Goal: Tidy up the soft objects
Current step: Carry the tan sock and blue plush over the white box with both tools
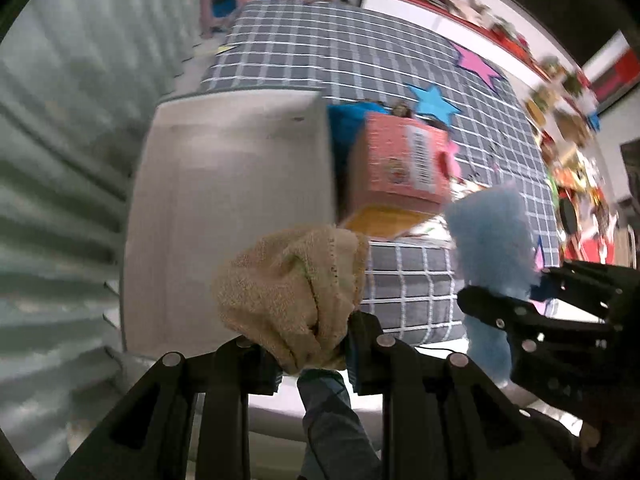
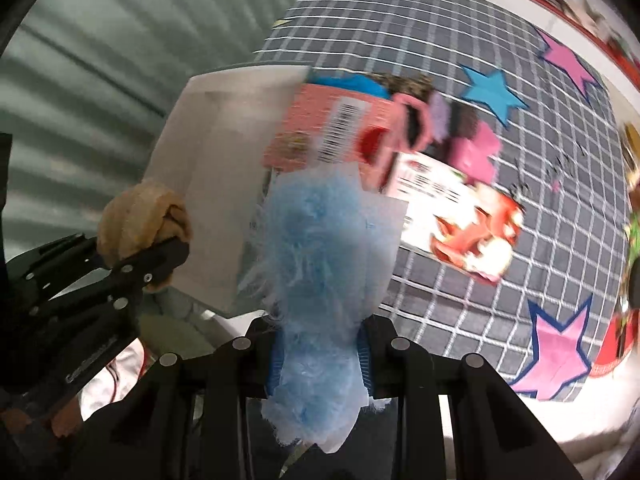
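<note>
A bunched tan terry cloth (image 1: 296, 292) hangs pinched at six o'clock; a fluffy light-blue cloth (image 2: 320, 280) likewise.

Both fisheye views evenly lit and fairly bright, heavy motion blur on boxes (image 1: 400, 156) and shelves (image 1: 560, 92), edges bent and vignetted black, no glare.

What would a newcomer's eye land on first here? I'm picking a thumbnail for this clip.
First, the fluffy blue cloth pinched in the right claw, filling the middle of its view. Next, the tan towel bunched in the left claw, in front of a white box. Behind both, a pink carton lies on the grey checked cover with bright stars.
</note>
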The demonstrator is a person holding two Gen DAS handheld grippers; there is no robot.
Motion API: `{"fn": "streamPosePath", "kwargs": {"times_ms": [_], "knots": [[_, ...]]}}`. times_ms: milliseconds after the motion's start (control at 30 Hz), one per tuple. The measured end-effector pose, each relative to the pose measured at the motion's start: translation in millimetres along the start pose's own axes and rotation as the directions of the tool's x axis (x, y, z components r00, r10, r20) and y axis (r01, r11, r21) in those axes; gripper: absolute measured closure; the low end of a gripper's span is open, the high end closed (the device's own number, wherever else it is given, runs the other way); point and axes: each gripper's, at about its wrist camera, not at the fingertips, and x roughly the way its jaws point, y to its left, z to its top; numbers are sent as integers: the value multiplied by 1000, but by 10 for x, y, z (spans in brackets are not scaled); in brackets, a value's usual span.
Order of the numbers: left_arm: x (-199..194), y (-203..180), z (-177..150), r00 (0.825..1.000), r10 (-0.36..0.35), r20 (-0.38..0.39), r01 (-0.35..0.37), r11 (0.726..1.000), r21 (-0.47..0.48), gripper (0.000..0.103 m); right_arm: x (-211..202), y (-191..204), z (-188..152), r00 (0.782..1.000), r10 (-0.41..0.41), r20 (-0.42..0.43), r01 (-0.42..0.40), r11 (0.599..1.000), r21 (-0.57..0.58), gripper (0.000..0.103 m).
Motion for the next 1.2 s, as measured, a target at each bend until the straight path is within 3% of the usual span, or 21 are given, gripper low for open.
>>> {"fn": "streamPosePath", "kwargs": {"times_ms": [233,467,800,1200], "knots": [[42,510,-151,999,39,-16,-41,986,-163,77,68,448,171,1000,17,-22,-20,994,-112,72],[71,792,-246,997,72,-25,-75,964,-256,77,127,809,431,998,54,-29,-58,985,-160,72],[143,904,-255,997,71,-41,-80,950,-301,76,311,1100,593,997,54,-58,-64,981,-185,72],[271,964,-198,996,54,-67,-72,945,-318,76,406,1132,645,995,49,-88,-64,982,-177,72]]}}
